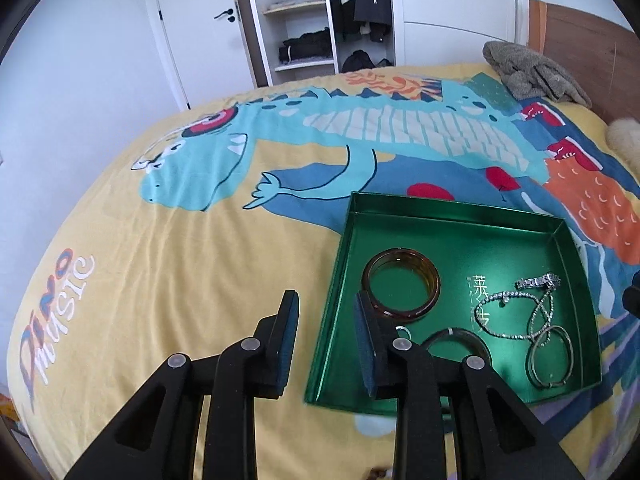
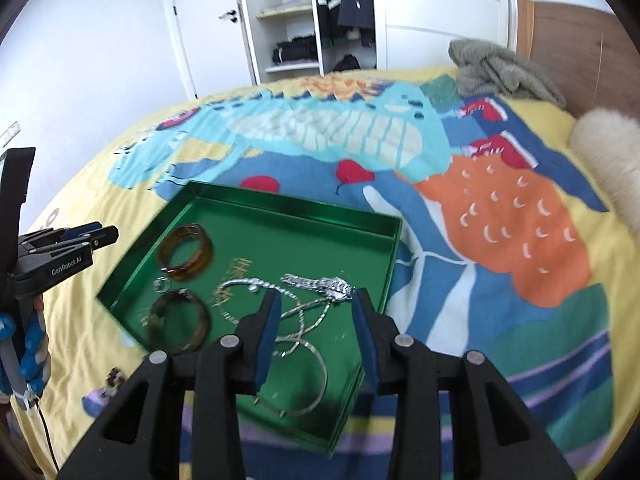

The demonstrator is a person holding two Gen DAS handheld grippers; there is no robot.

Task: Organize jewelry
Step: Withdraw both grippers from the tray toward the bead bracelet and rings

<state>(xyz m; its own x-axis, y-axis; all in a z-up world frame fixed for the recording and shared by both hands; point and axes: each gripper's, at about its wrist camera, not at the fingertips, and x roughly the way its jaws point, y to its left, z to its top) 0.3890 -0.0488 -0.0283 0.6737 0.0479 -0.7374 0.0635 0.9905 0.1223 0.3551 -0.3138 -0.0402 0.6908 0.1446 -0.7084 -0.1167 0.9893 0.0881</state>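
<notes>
Both wide apart, nothing held: left hand-held gripper (image 1: 326, 304) hangs over the green tray's (image 1: 448, 212) left edge, right hand-held gripper (image 2: 316, 300) above the silver chains (image 2: 256, 286). Amber bangle (image 1: 402, 284), watch (image 2: 320, 283) and thin hoop (image 2: 316, 364) lie inside the tray, on the bed (image 1: 160, 240).

Dinosaur bedspread (image 1: 160, 240), grey towel (image 1: 532, 72), open wardrobe (image 1: 304, 20).

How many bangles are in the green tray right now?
3: an amber bangle at the far left, a dark bangle nearer on that side, and a thin silver bangle nearest. Smaller pieces may be hidden.
</notes>
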